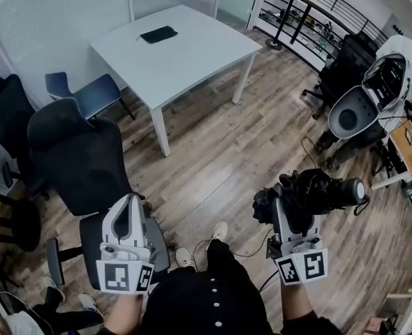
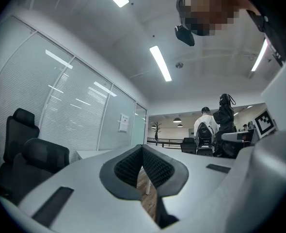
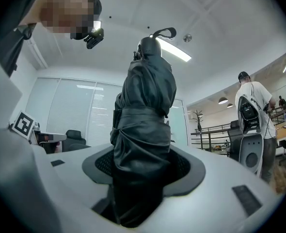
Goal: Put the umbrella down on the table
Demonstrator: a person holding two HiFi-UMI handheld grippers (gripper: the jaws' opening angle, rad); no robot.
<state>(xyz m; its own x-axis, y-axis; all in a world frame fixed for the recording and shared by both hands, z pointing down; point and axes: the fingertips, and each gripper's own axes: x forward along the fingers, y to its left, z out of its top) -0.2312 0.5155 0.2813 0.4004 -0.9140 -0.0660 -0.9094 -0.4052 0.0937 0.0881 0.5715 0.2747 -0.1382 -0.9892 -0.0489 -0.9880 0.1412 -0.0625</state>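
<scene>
R pads (image 3: 103, 165) pressed in on the folded black umbrella (image 3: 145, 106) from both sides, w/ fabric bulging btwn them. So the R gripper (image 3: 142, 171) was clamped on it, jaws fairly wide b/c the bundle was thick. In the R gripper view the umbrella ran up to 12 o'clock, strap loop at the top. In the head view it stuck out of the jaws toward 3 o'clock, above the wood floor (image 1: 213, 152) & touching nothing else. L pads (image 2: 126, 168) met at their tips w/ nothing btwn them. The L gripper (image 2: 143, 154) was closed & empty, at approx. 7 o'clock in the head view.

Progress, as judged: umbrella in hand, put-down not yet done. The white table (image 1: 192, 58) sat at approx. 11 o'clock from the R gripper, well apart, open floor btwn. Left to do: carry the umbrella over, lower it onto a bare part of the top, open the jaws. A flat black item (image 1: 158, 34) lay near the table's far edge, so the near half looked freer. An office chair (image 1: 80, 155) stood at 9 o'clock, near the table's left side.

Hard to see:
- The umbrella's lower end ran below the jaws & out of frame in the R gripper view.
- In the head view the gripper body covered the pad contact.
- Couldn't tell what the black item was, nor whether the umbrella's wrap strap was fastened.
</scene>
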